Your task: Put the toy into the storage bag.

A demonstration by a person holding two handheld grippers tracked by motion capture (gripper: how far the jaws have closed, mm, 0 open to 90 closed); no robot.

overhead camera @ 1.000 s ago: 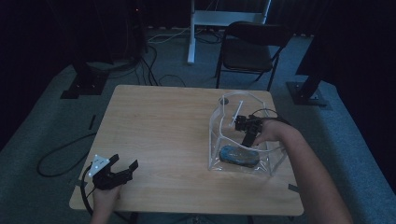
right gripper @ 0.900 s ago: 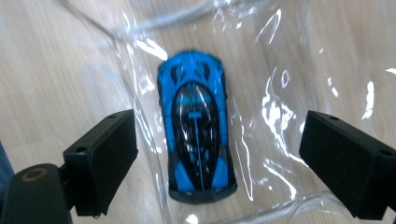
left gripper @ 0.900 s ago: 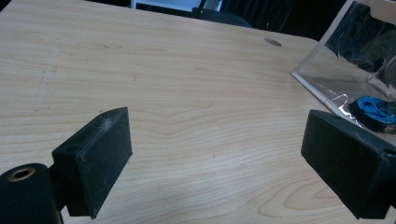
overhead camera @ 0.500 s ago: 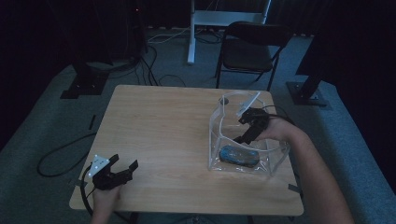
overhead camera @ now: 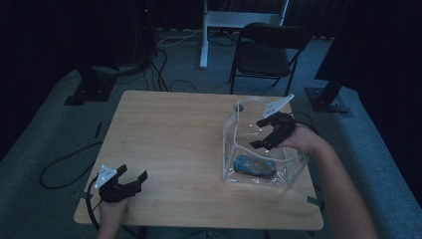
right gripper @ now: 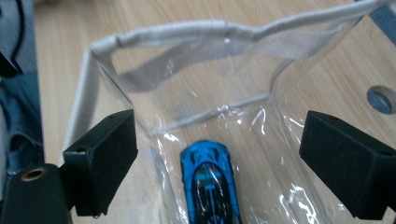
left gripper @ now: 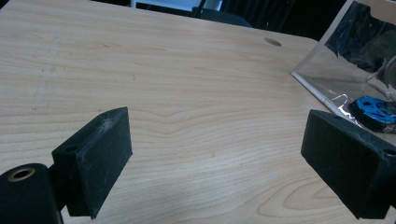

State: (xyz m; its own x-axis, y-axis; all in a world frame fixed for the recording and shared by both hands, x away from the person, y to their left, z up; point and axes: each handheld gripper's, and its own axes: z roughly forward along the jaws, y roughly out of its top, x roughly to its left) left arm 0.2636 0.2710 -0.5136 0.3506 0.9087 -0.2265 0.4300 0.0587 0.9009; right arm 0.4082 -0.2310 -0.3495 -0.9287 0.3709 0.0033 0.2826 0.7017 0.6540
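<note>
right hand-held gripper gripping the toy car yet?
No: in the right gripper view the right hand-held gripper has its jaws spread wide, with the blue toy car lying untouched between them inside the clear bag.

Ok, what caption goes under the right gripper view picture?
Open right gripper hovering over a small blue toy car inside a clear plastic bag.

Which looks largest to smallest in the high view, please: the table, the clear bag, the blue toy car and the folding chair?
1. table
2. clear bag and folding chair: similar spans, and the chair stands farther off, so I would not rank them
3. blue toy car, lying inside the bag
</note>
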